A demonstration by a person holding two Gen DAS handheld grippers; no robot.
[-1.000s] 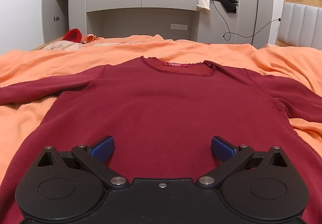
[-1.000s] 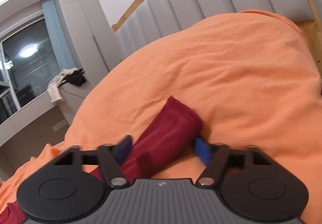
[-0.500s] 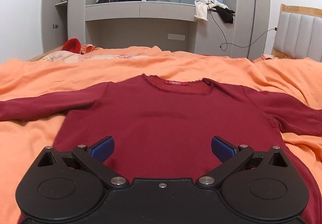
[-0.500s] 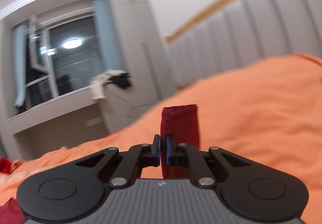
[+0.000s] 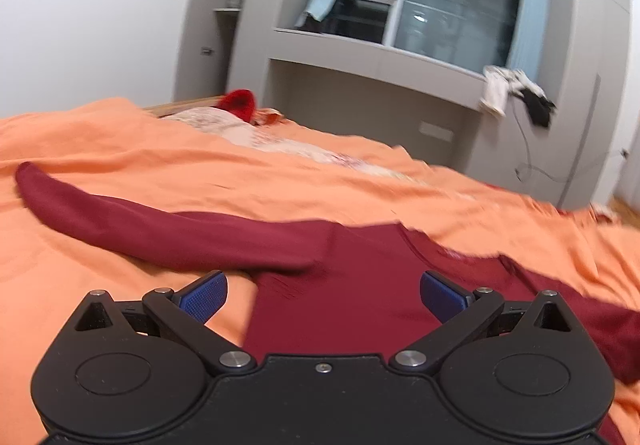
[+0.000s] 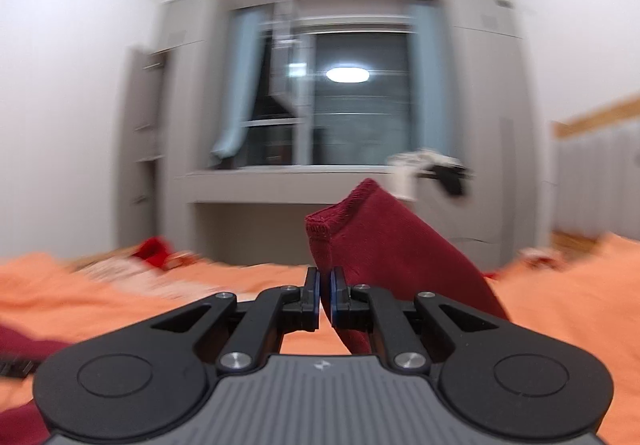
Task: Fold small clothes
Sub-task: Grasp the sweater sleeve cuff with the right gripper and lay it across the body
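Blurred window point(image 6: 320, 105) behind right tongs point(image 6: 325, 295), sleeve point(image 6: 384, 245).

We find nothing we can read in either view. The dark red shirt point(image 5: 352, 285) has a small lighter label at its neckline, toward the far right, but it is too blurred to make out. The right gripper point(image 6: 325, 295) has a small pale emblem on its grey ribbed body, near us; it spells no letters.
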